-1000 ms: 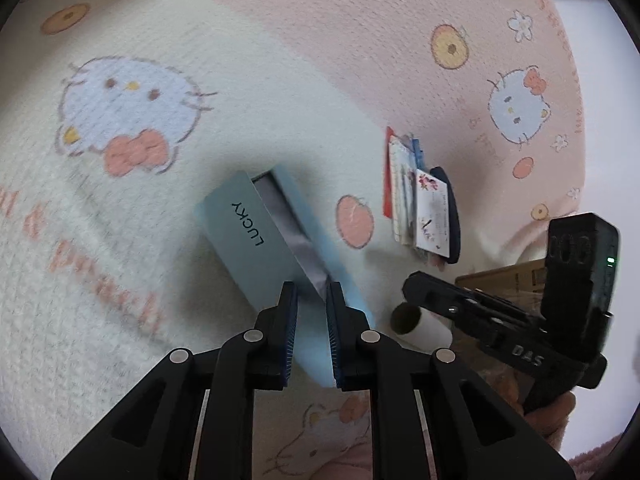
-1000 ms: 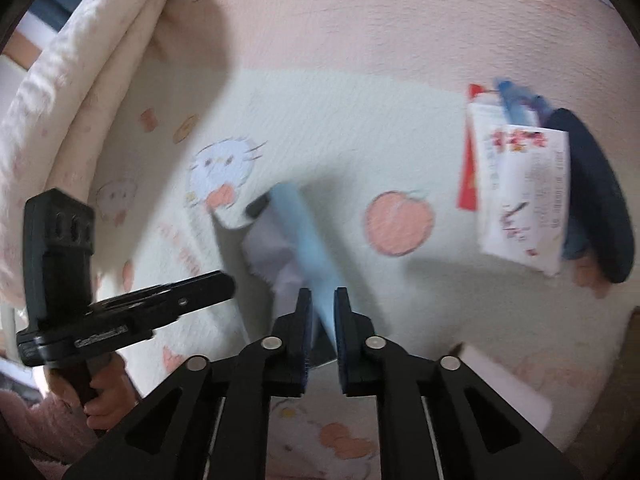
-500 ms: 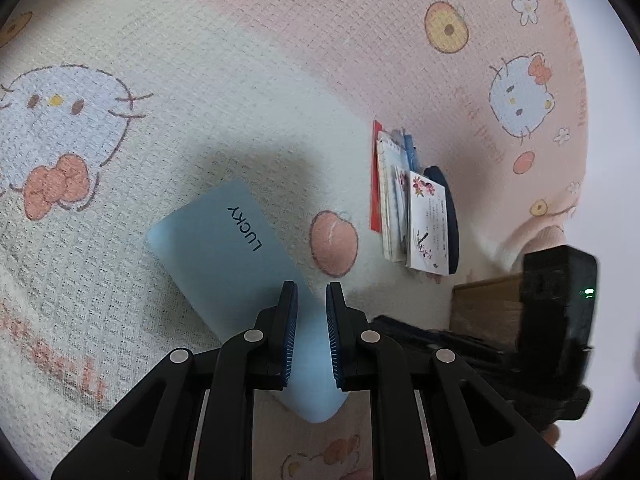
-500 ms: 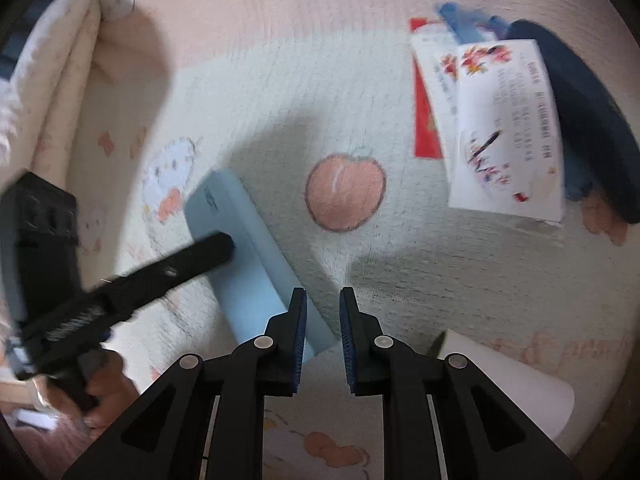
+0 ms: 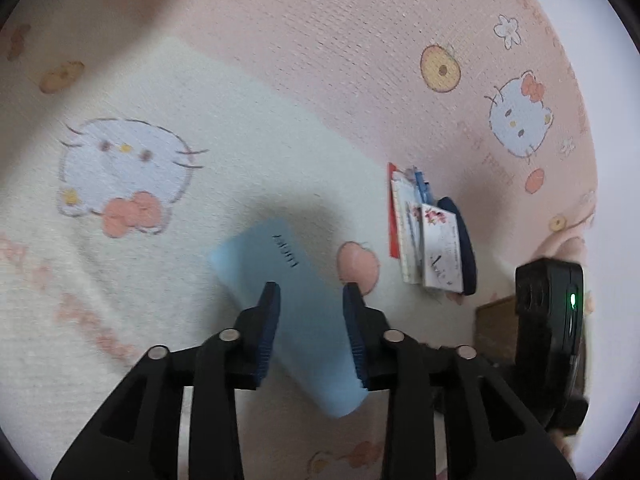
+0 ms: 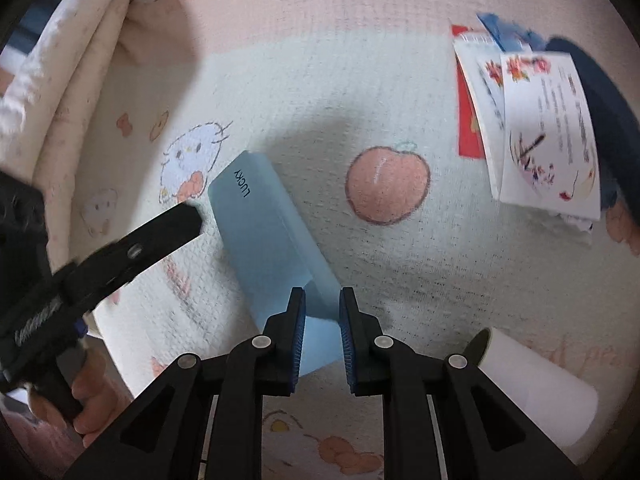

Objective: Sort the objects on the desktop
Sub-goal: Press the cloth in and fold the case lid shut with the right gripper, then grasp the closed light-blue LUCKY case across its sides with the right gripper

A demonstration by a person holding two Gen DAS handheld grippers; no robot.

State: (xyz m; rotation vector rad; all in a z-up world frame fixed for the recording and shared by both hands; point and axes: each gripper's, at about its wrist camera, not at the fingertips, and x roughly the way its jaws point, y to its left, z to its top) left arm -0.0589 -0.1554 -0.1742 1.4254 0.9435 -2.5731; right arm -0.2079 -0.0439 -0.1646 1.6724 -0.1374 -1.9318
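A light blue box marked LUCKY [image 5: 298,312] lies closed on the cartoon-print blanket [image 5: 280,80]; it also shows in the right wrist view [image 6: 272,240]. My left gripper [image 5: 311,300] is open, its fingers hovering over the box's sides. My right gripper [image 6: 322,304] is partly open at the box's near end, and I cannot tell whether the pads touch it. A stack of cards and booklets [image 5: 430,244] on a dark blue case lies to the right; it also shows in the right wrist view [image 6: 536,128].
A white paper roll [image 6: 532,388] lies at the lower right of the right wrist view. A folded blanket edge [image 6: 72,72] rises at the left. The wooden table edge [image 5: 494,324] shows beside the right gripper's body [image 5: 550,320].
The box's open flap and dark insert are gone from view; the box now lies closed. My left gripper has opened over it. My right gripper has opened slightly and moved to the box's end.
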